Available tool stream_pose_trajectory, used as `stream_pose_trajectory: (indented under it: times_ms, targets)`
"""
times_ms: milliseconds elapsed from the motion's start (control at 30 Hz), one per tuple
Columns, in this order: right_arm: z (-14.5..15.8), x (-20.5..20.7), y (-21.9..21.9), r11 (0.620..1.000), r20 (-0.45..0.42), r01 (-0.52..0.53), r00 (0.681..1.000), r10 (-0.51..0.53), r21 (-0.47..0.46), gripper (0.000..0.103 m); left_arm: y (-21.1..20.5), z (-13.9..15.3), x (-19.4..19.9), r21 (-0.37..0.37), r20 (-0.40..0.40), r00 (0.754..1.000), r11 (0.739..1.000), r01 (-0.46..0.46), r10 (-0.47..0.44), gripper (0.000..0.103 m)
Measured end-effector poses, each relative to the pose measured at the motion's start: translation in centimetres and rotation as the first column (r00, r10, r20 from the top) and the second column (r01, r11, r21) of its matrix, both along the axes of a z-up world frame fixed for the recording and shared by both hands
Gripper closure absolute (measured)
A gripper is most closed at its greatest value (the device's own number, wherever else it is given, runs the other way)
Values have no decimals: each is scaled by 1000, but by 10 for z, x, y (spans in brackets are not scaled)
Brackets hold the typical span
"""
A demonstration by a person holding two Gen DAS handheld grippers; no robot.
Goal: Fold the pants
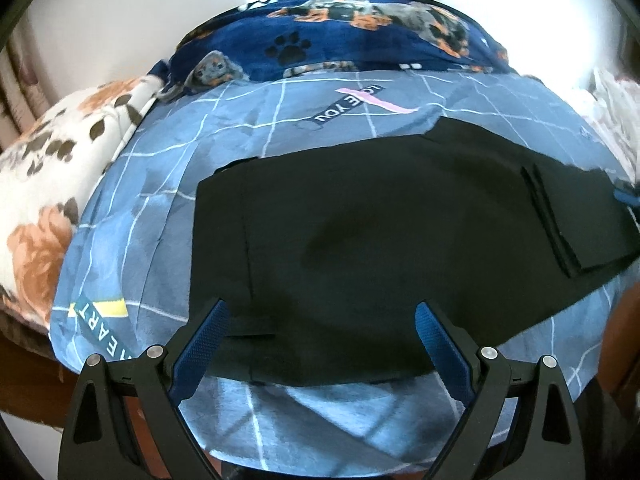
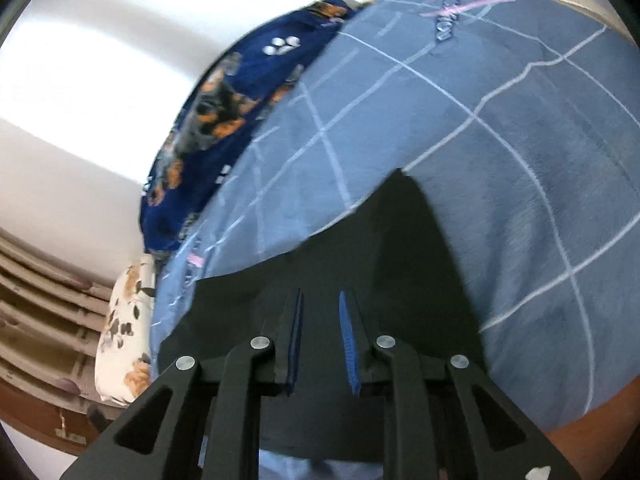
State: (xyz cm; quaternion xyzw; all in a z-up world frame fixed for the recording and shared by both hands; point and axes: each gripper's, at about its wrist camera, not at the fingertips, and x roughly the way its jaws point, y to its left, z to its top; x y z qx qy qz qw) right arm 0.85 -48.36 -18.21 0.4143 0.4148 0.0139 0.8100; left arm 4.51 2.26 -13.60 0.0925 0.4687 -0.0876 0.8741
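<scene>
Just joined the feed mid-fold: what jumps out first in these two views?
The black pants dominate, spread flat across the blue checked bedsheet, with a folded edge toward the right. Behind them lies a dark blue blanket printed with puppies and paw marks. The left gripper hangs open over the near hem; the right gripper stands nearly closed over black cloth.

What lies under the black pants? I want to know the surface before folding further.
The black fabric pants lie on a grey-blue bedcover with white grid lines, which shows on all sides. The part of the cover directly beneath the pants is hidden.
</scene>
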Motion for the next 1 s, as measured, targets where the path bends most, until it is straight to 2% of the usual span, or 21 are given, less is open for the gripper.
stream_pose_trajectory:
  times_ms: [133,233,300,433,533,667,800,900,967,1000]
  targets:
    - [-17,5,-22,998,-17,49,999,-49,30,84,-10,-1,-4,32,2,1000,999,27,-27,9]
    - [-35,3,-39,992,-32,80,996,-78,93,90,-16,-5,-6,50,-6,999,998,42,-42,9]
    - [-47,-1,-46,983,-25,101,995,-99,155,103,-20,-9,-7,61,-16,999,997,49,-48,9]
    - [-59,-7,-58,964,-30,120,993,-117,238,103,-24,-11,-8,72,-22,998,996,59,-57,9]
    - [-44,-6,-60,970,19,121,992,-128,209,91,-24,-9,-9,70,-14,998,996,58,-57,9]
    - [-37,10,-67,969,45,109,992,-121,222,89,-24,-10,-10,68,-23,999,996,51,-49,9]
    - [-47,28,-74,962,14,97,995,-104,256,92,-24,-11,-11,80,-24,999,996,45,-43,9]
    - [-52,33,-77,962,-9,90,996,-91,257,99,-25,-12,-11,78,-31,999,996,41,-38,9]
    - [-55,29,-80,953,-5,89,996,-91,289,98,-26,-14,-11,83,-36,999,996,42,-40,9]
    - [-55,25,-82,948,6,89,995,-95,307,92,-26,-14,-12,86,-35,998,995,45,-42,9]
